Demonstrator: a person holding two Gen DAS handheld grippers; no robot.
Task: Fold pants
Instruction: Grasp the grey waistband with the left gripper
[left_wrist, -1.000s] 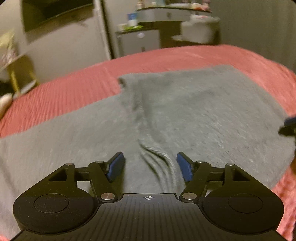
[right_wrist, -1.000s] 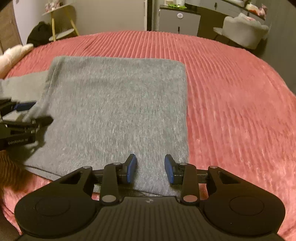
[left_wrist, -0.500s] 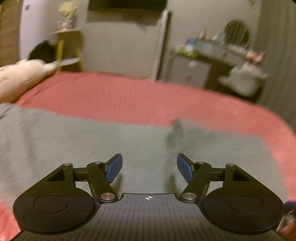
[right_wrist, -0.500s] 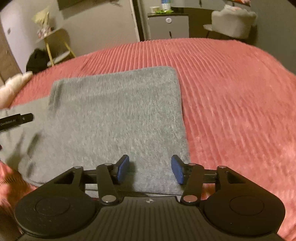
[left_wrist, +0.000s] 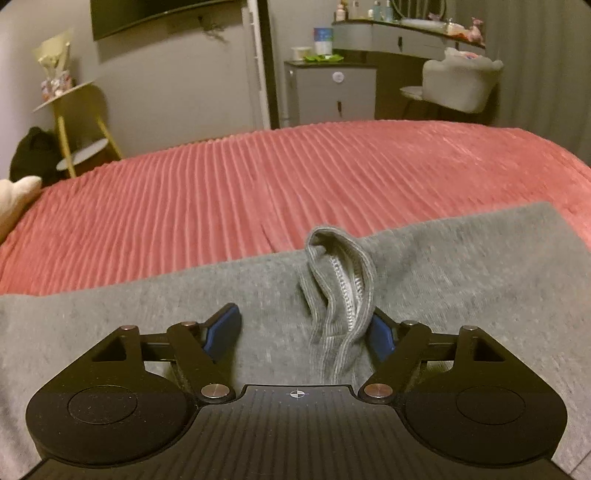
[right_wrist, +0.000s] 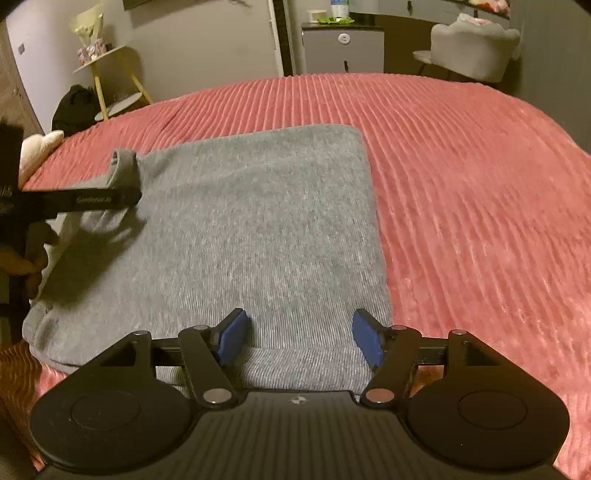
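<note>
— Both grippers were wide open when I looked, gripping nothing. My left gripper (left_wrist: 306, 336) had swung back low over the grey pants (left_wrist: 461, 280), where a raised fold (left_wrist: 340, 273) stood just ahead of its right finger; half a second before it faced the far wall.

— And your right?

— My right gripper (right_wrist: 301, 341) had spread wider at the folded pants' near edge, lower centre. The pants lay on the red ribbed bedspread (right_wrist: 480, 184); a white cabinet (right_wrist: 343, 44) and chair (right_wrist: 476, 48) stood upper right.
</note>
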